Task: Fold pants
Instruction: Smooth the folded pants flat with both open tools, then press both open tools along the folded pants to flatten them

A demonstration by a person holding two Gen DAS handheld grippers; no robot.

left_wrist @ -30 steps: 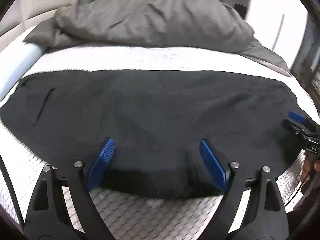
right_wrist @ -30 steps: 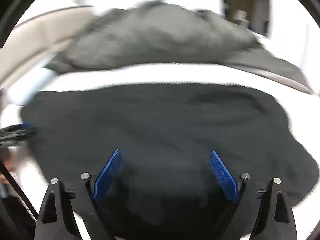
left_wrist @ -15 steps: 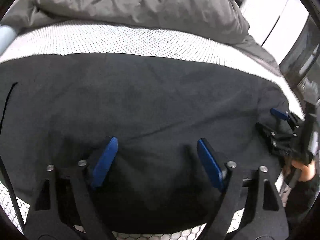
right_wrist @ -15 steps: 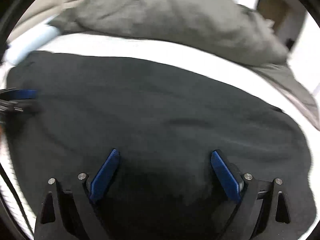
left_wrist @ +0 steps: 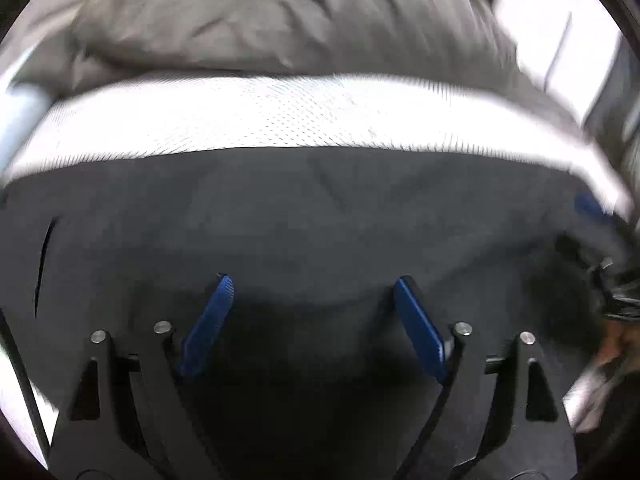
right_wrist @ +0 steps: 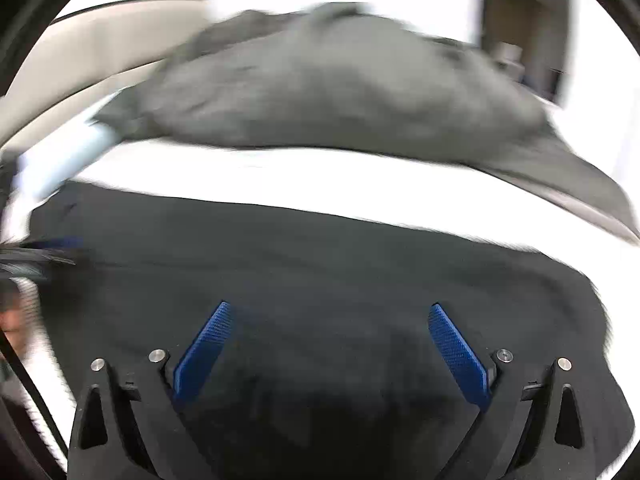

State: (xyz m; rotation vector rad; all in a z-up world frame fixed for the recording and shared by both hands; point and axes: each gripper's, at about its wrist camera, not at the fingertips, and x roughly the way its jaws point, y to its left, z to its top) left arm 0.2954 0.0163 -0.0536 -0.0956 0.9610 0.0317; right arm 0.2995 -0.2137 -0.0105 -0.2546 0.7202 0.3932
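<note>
On the bed's near edge: black pants (left_wrist: 304,232) spread flat for folding.
Both tools hang over the cloth, left tool (left_wrist: 310,304) wide, right tool (right_wrist: 330,332) just opened wider, neither gripping; grey duvet (right_wrist: 340,84) heaped behind on the bed (left_wrist: 280,120).

A home bedroom: a white mesh-textured mattress (left_wrist: 280,116) with a rumpled grey duvet (right_wrist: 344,88) heaped on it.

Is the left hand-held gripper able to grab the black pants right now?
Probably yes. The left hand-held gripper is open right over the black pants, and nothing lies between them. The grey blanket sits farther back.
</note>
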